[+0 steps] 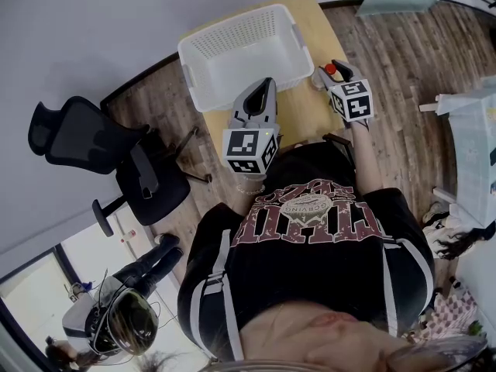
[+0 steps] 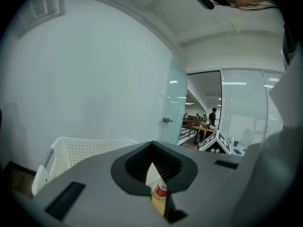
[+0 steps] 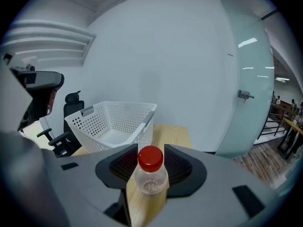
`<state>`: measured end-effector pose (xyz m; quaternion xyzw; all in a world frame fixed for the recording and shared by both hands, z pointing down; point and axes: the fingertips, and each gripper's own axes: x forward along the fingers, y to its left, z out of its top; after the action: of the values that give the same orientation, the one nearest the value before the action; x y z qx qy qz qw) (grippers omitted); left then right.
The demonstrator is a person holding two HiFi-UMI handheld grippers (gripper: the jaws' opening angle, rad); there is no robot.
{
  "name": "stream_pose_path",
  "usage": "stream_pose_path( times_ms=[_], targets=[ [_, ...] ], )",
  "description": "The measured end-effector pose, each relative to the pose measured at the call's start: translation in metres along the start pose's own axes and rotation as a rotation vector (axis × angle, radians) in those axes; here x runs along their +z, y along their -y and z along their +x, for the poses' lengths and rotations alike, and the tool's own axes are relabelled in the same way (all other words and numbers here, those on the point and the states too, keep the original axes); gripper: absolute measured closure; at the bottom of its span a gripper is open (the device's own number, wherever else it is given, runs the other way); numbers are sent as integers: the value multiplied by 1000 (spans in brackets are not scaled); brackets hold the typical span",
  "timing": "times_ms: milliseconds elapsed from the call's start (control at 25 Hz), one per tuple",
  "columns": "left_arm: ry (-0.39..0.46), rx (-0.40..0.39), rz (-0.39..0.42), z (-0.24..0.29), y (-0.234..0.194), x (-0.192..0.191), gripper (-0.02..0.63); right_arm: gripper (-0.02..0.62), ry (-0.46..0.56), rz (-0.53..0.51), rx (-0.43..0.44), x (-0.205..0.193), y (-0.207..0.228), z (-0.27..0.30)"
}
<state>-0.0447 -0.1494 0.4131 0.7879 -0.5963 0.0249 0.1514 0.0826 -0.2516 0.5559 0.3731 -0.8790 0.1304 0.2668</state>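
Just beside the white basket (image 1: 240,56), off its right-hand corner on the side nearer the person, the right hand-held gripper (image 1: 332,74) is clamped on a small clear bottle (image 3: 151,176). The jaws press on its body from both sides, and its red cap (image 3: 150,158) stands upright above them. The right gripper view shows the bottle over the pale wooden surface (image 3: 171,132), with the basket's perforated wall just behind and to the left of it, apart from the bottle. On the near side of the basket, level with its middle, the left hand-held gripper (image 1: 263,87) points at the basket's front wall. Its jaws are drawn almost together, leaving a thin slit, and they grip nothing. A speck of red and white shows through that slit, too small to tell what it is. Both hand-held grippers hang above the bare strip of surface between the basket and the person's black shirt (image 1: 310,231). Left of the basket, off the surface, a black office chair (image 1: 116,153) stands on the wooden floor (image 1: 403,60).
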Motion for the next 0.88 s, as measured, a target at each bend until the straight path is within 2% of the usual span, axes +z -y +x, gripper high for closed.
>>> stream_pose_path(
  times_ms=[880],
  targets=[
    [7,8,-4,-6,1,-1,560,430,134,-27,-19,59,-9,-36]
  ],
)
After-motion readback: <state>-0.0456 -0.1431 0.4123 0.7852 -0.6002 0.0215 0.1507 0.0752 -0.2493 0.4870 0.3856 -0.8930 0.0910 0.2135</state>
